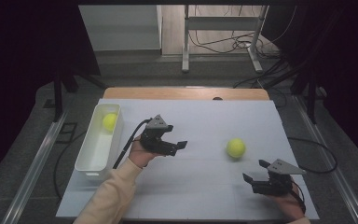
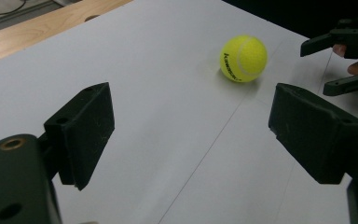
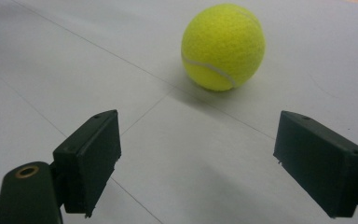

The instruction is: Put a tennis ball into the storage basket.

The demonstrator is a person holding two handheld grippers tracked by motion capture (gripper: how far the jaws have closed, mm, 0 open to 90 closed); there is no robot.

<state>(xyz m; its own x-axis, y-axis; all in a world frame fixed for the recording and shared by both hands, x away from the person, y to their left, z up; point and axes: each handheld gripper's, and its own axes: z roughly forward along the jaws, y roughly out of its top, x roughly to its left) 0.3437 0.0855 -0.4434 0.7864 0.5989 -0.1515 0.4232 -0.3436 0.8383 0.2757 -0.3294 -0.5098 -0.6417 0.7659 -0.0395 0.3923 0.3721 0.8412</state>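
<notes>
A yellow felt tennis ball [image 1: 236,148] lies free on the white sheet [image 1: 205,186] that covers the table, and this ball is the landmark here. The left gripper [image 1: 179,146] is to the left of the ball, well apart from it, with its jaws wide apart and nothing between them. The right gripper [image 1: 255,171] is near the ball, on the person's side of it and a little to the right; its jaws also stand apart and hold nothing. Far to the left of the ball, at the sheet's edge, stands a long white plastic bin [image 1: 89,154] with a second yellow tennis ball [image 1: 109,122] inside, at its far end. Beyond the ball, a strip of the wooden table edge [image 1: 186,93] shows past the sheet, then a grey floor with cables [image 1: 233,44] and a metal frame's legs [image 1: 185,51]. So I count two balls, two grippers, one bin.
</notes>
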